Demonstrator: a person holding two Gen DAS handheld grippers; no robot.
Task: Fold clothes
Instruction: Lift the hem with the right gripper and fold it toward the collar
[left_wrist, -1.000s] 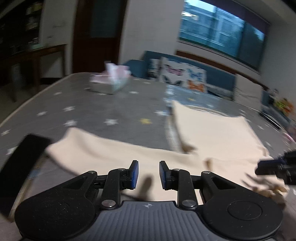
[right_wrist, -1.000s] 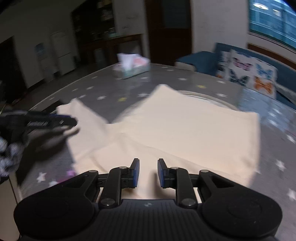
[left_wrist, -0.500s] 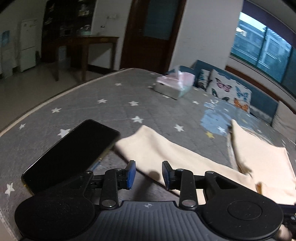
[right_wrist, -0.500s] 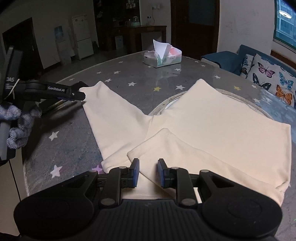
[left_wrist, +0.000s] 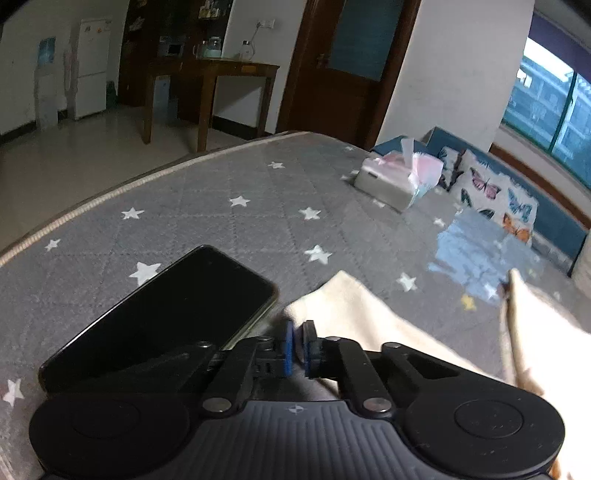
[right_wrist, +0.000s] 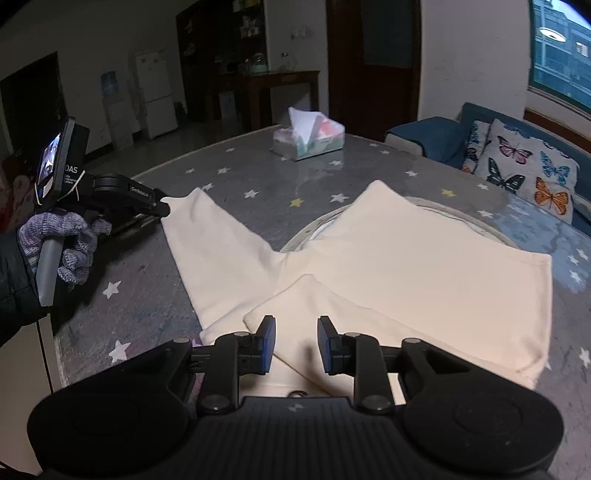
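Observation:
A cream garment (right_wrist: 424, 266) lies flat on the grey star-patterned cover (right_wrist: 266, 184), one sleeve folded over its near side. Its other sleeve (right_wrist: 210, 243) stretches out to the left. My left gripper (left_wrist: 298, 345) is shut on the end of that sleeve (left_wrist: 354, 314); it also shows in the right wrist view (right_wrist: 162, 210), held by a gloved hand at the sleeve's cuff. My right gripper (right_wrist: 295, 345) is open and empty, just above the folded sleeve's near edge.
A black phone (left_wrist: 166, 317) lies on the cover just left of the left gripper. A tissue box (right_wrist: 308, 140) stands at the far side. A sofa with butterfly cushions (right_wrist: 524, 173) is behind on the right. The cover's edge (left_wrist: 92, 203) runs along the left.
My left gripper has moved forward to the sleeve's end and shut on it. My right gripper stays over the folded sleeve, its jaws a little wider.

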